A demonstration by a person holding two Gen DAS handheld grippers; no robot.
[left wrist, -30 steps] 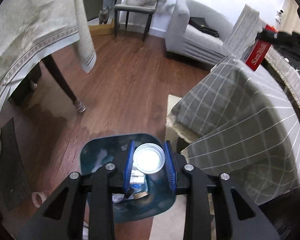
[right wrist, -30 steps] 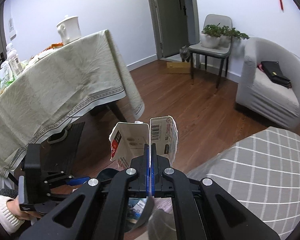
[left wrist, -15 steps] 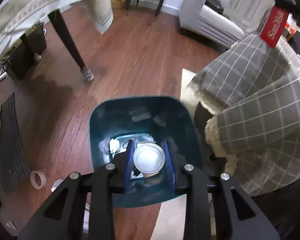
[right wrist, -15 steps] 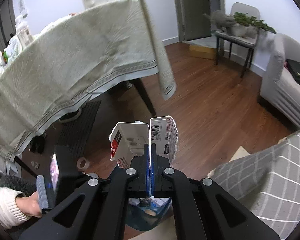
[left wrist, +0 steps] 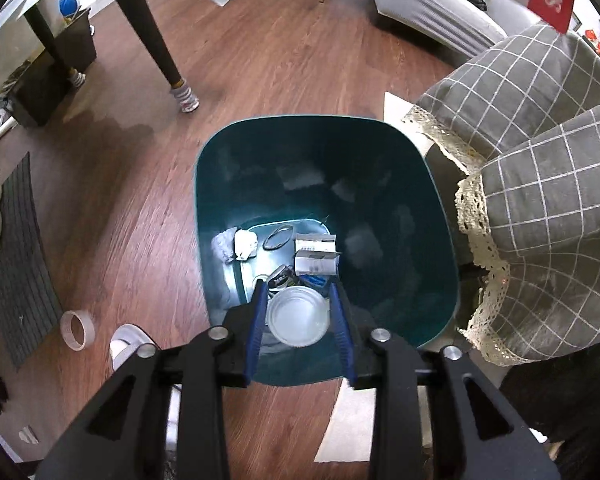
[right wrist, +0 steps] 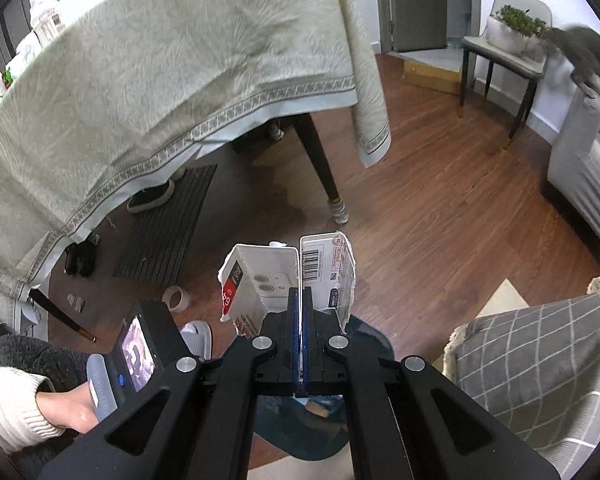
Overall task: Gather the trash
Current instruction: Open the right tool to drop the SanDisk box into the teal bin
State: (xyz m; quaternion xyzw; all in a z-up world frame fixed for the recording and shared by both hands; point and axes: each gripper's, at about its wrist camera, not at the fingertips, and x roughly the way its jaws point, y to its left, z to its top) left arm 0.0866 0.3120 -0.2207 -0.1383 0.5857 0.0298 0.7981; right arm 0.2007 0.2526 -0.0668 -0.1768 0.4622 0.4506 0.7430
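My left gripper (left wrist: 298,316) is shut on a clear round plastic lid (left wrist: 297,315) and holds it over the near side of a teal trash bin (left wrist: 440,208) on the wooden floor. Crumpled tissue (left wrist: 238,243), small boxes (left wrist: 315,256) and other scraps lie at the bin's bottom. My right gripper (right wrist: 301,304) is shut on a torn white cardboard box (right wrist: 288,276) with a barcode and holds it above the bin's rim (right wrist: 370,336). The left hand and its gripper body (right wrist: 136,344) show at lower left in the right wrist view.
A grey checked cover with lace trim (left wrist: 540,184) drapes close to the bin's right side. A table with a pale cloth (right wrist: 160,80) stands to the left, its leg (left wrist: 156,40) near the bin. A tape roll (left wrist: 77,330) and a dark mat (left wrist: 20,240) lie on the floor.
Both grippers have tilted downward and moved over the bin. The bin now fills the left wrist view, with the lid lower, near the opening. A grey cat has jumped toward the armchair.
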